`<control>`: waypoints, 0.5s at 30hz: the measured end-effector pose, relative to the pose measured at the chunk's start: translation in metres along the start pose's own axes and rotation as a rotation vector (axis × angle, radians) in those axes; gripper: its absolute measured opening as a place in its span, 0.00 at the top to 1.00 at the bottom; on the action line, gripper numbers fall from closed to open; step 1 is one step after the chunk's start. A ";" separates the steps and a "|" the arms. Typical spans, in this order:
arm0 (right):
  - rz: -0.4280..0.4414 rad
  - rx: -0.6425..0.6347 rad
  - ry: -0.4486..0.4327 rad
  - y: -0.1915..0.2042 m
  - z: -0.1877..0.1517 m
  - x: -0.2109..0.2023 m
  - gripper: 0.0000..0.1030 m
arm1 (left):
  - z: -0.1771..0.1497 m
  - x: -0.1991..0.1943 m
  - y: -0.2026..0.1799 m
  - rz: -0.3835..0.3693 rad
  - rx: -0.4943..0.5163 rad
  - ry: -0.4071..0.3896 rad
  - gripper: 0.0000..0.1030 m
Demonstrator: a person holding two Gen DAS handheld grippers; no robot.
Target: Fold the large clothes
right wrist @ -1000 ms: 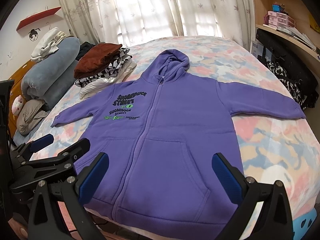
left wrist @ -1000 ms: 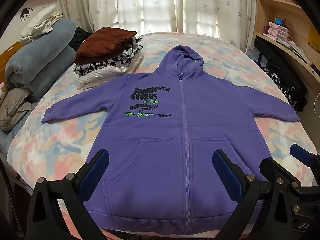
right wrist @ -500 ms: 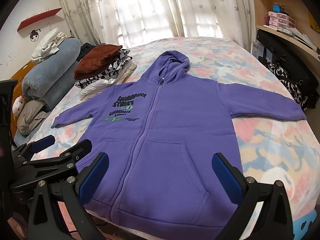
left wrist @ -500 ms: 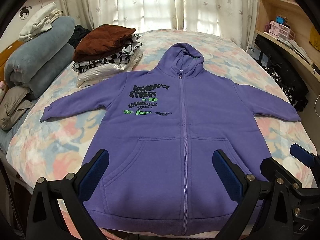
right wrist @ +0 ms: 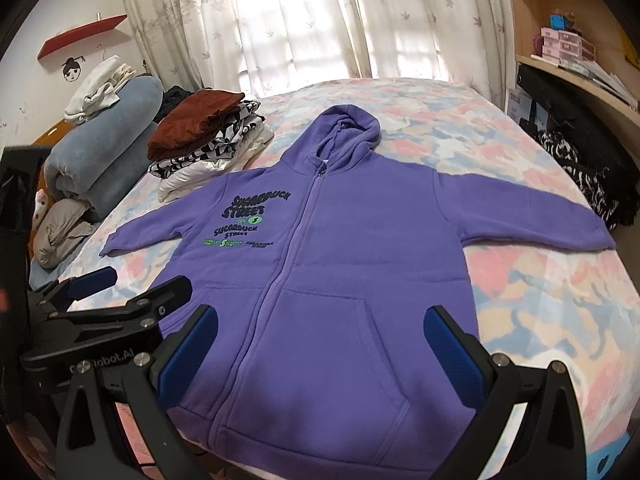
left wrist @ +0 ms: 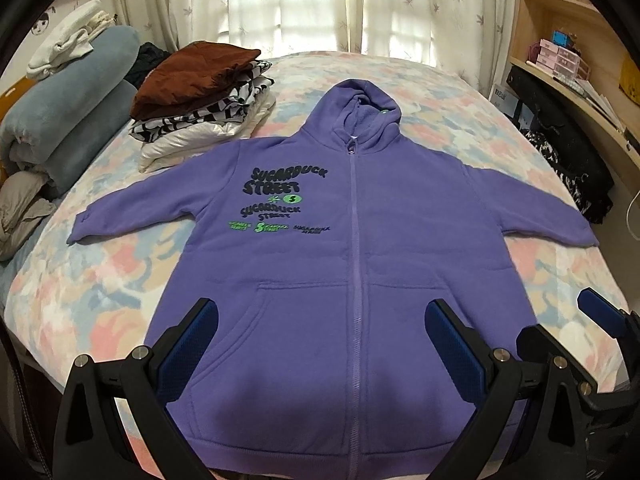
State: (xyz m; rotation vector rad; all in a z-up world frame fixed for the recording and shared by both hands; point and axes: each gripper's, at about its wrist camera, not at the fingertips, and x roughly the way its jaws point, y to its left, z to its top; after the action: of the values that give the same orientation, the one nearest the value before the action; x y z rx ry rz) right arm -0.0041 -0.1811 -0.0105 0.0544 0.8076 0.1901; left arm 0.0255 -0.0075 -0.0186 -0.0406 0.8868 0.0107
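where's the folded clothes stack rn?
In both wrist views, the folded clothes stack sits on the bed at upper left, between the rolled blue blanket and the purple hoodie, just beyond its sleeve.

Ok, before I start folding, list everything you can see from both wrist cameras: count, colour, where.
hoodie: 1, purple, zipped, spread flat face-up on the bed, sleeves out to both sides
bed: 1, pastel patchwork cover, under the hoodie
folded clothes stack: 1 pile, brown on top, black-and-white and white below, far left on the bed
rolled blanket: 1, grey-blue, left bed edge, white cloth on top
beige bundle: 1, beside the blanket
curtains: white, leaf print, behind the bed
shelving: wood, right wall, pink boxes on it
dark clothing: black pile, right of the bed
wall shelf: 1, red, left wall
left gripper: black, blue pads, open, over the hem
right gripper: same, open, over the hem
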 end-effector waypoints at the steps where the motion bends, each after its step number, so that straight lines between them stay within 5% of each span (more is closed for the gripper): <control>1: -0.008 -0.009 -0.007 0.000 0.003 0.001 0.00 | 0.003 0.001 0.000 -0.004 -0.003 -0.002 0.01; 7: -0.016 -0.032 -0.053 -0.012 0.022 -0.001 0.00 | 0.022 -0.002 -0.015 0.013 0.017 -0.069 0.01; 15: -0.142 -0.130 -0.211 -0.031 0.046 -0.036 0.00 | 0.057 -0.018 -0.042 -0.021 0.079 -0.179 0.01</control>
State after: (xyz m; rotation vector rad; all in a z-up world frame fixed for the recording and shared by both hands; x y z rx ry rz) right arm 0.0098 -0.2174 0.0434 -0.1042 0.5845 0.0999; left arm 0.0595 -0.0473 0.0325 0.0243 0.7077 -0.0396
